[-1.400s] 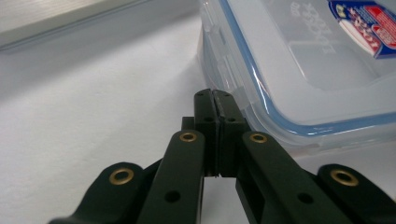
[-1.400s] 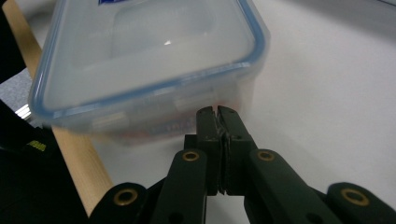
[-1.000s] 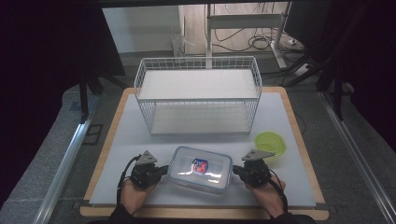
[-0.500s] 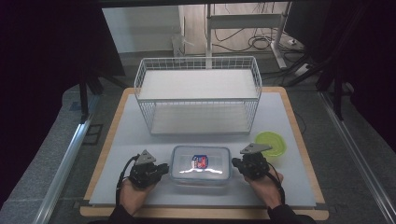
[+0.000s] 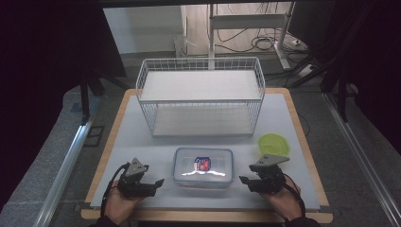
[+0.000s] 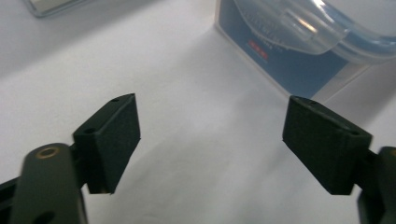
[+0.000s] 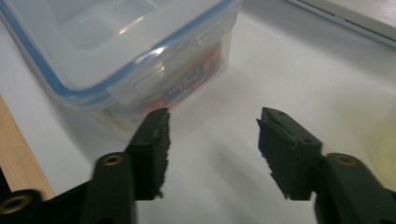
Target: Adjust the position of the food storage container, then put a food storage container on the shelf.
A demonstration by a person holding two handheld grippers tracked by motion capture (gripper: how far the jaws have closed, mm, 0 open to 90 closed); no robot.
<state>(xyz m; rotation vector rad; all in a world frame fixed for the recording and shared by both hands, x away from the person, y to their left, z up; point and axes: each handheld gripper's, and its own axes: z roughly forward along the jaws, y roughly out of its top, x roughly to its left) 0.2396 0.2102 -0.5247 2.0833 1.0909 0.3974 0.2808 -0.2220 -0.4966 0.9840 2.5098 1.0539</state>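
Either side of the lidded container (image 5: pixel 203 166) our left gripper (image 5: pixel 158 182) and right gripper (image 5: pixel 243 179) have just been opening, nothing between; release looks done, next we back away.

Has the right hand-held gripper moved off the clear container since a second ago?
Yes. The right hand-held gripper has drawn back rightward from the clear container, leaving a gap of bare mat; its jaws have just been opening, with nothing between them.
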